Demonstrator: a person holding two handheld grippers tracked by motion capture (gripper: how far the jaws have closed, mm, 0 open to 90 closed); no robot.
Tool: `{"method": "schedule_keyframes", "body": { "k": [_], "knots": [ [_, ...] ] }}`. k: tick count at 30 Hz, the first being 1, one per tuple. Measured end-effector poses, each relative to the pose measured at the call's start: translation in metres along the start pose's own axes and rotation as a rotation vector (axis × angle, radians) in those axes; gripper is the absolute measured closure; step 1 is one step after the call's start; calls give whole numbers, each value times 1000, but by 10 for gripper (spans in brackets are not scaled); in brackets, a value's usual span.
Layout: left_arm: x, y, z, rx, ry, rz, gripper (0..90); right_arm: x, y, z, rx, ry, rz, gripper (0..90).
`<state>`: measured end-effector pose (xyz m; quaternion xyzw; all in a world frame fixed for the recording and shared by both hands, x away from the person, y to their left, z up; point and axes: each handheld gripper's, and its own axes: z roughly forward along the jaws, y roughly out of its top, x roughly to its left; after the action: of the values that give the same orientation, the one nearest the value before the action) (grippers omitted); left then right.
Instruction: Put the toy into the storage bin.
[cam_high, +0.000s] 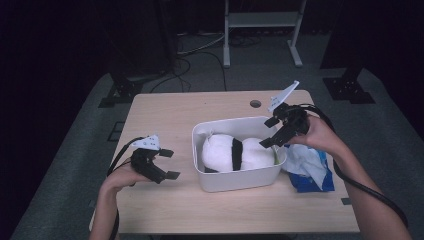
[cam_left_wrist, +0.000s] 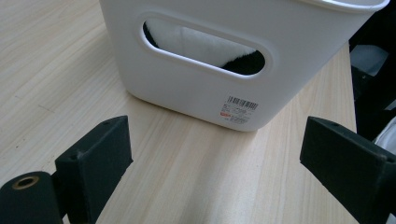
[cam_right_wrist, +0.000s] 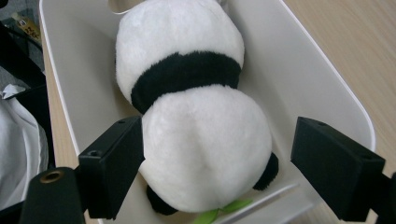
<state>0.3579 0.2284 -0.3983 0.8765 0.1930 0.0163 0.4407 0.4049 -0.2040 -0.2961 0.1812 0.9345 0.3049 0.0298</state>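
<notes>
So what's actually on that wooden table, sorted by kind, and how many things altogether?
White plastic bins: 1
Black-and-white plush pandas: 1
Blue-and-white crinkly bags: 1
Total: 3

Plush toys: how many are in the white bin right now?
1. A panda plush lies lengthwise in the white bin and nearly fills it, between the open right gripper jaws. Anything underneath would be hidden.

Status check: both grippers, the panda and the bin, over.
Left gripper open, beside white bin. Right gripper open above bin's right end. Plush panda lying in bin, ungripped. Blue-white bag against bin's right side.
</notes>
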Motion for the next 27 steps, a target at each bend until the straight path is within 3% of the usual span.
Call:
{"method": "schedule_keyframes", "body": {
  "k": [10,27],
  "knots": [
    [0,-2,1,7,-1,-6,77,-3,-23,-14,-37,-18,47,159],
    [1,-3,4,17,1,-7,77,-7,-59,-23,-88,-32,126,159]
  ]
}}
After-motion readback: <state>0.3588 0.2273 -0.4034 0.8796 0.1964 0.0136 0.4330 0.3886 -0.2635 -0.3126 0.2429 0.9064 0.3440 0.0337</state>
